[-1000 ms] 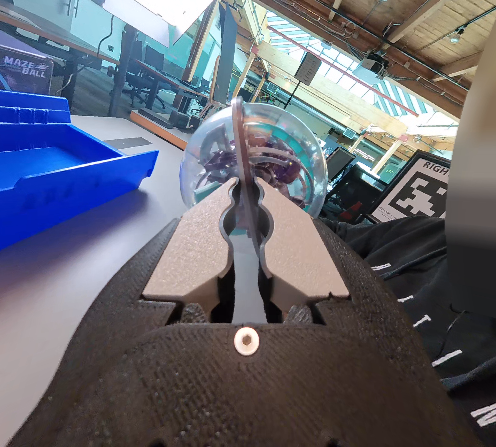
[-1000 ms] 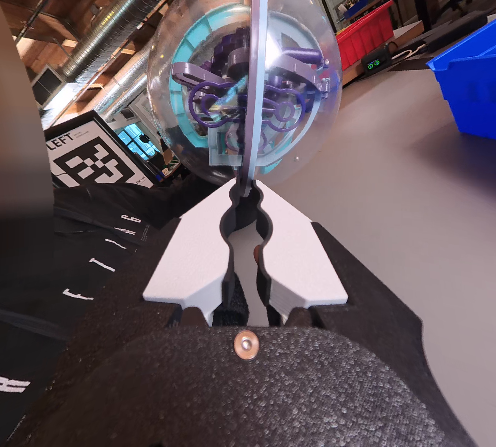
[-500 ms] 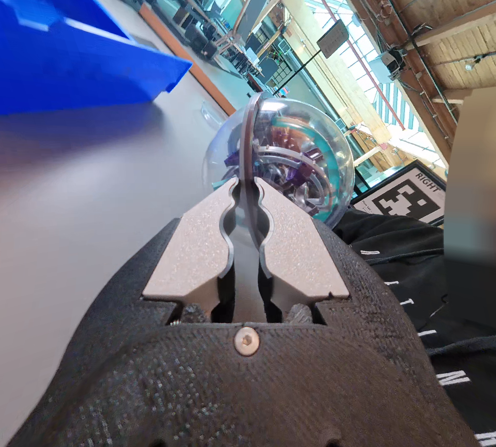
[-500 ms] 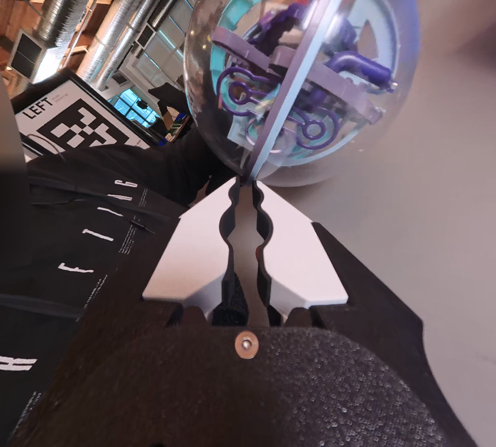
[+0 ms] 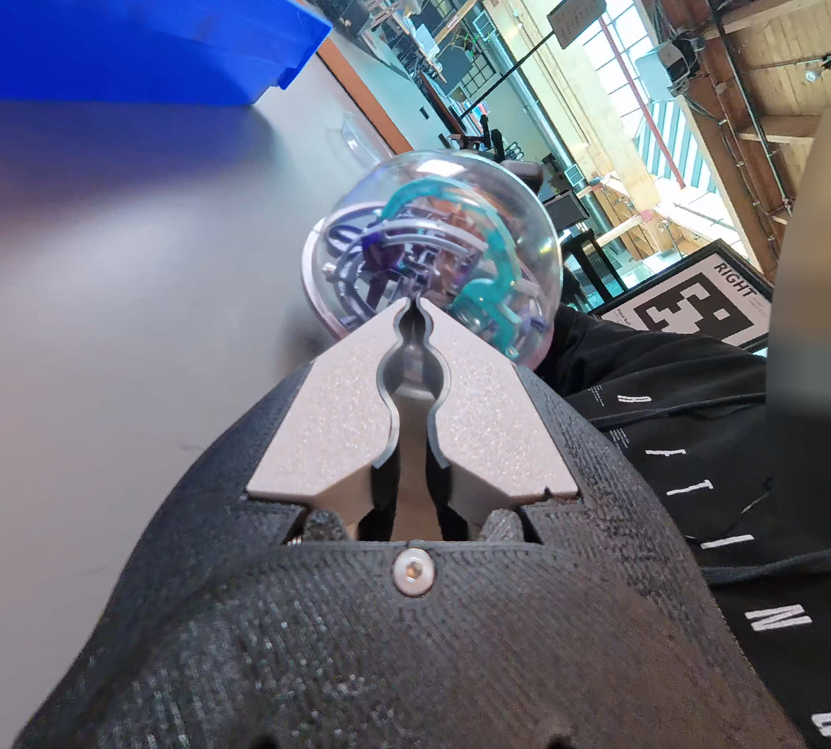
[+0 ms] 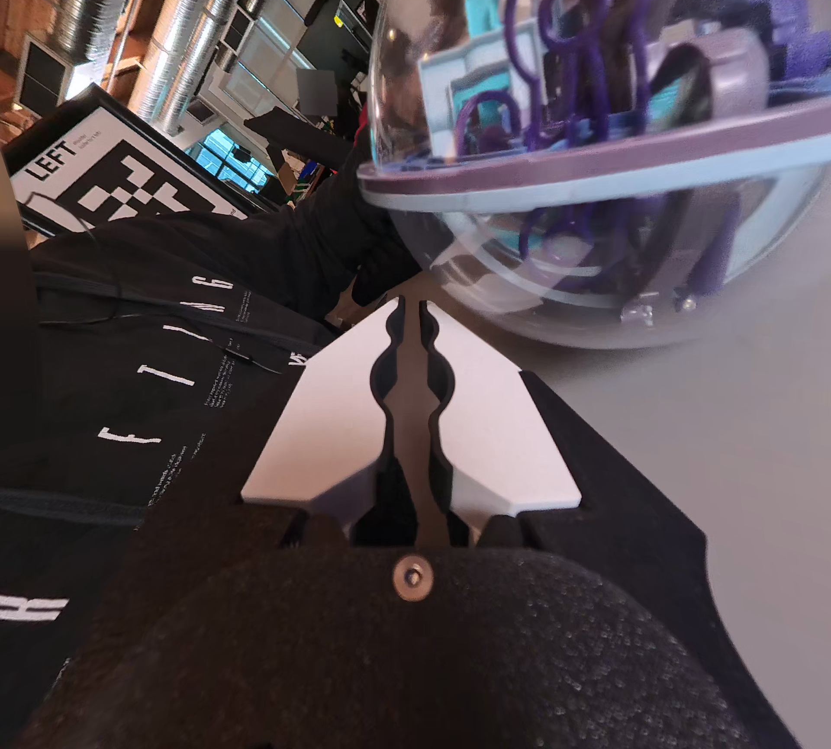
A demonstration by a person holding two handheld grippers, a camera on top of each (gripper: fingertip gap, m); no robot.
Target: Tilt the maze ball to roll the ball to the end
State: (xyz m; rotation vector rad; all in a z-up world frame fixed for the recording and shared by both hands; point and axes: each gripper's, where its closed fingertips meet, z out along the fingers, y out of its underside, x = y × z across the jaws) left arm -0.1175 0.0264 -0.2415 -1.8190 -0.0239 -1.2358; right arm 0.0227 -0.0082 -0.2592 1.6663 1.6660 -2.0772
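The maze ball (image 5: 431, 250) is a clear sphere with teal and purple tracks inside. It rests on the grey table (image 5: 135, 300). My left gripper (image 5: 413, 304) is shut and empty, its tips just in front of the sphere's near side. In the right wrist view the maze ball (image 6: 607, 133) fills the upper right, blurred, with its purple rim lying about level. My right gripper (image 6: 410, 304) is shut with a thin slit and holds nothing, and sits to the sphere's lower left. I cannot make out the small ball inside.
A blue bin (image 5: 135, 16) stands on the table at the upper left. A person's black clothing (image 5: 674, 435) lies to the right, with a black-and-white marker board (image 5: 688, 309) behind it. Clothing (image 6: 135, 345) and another marker board (image 6: 112, 183) are left in the right view.
Both grippers were shut on the maze ball's rim and have let go of it. The sphere has turned so that its rim went from upright to level, and it now sits on the table.
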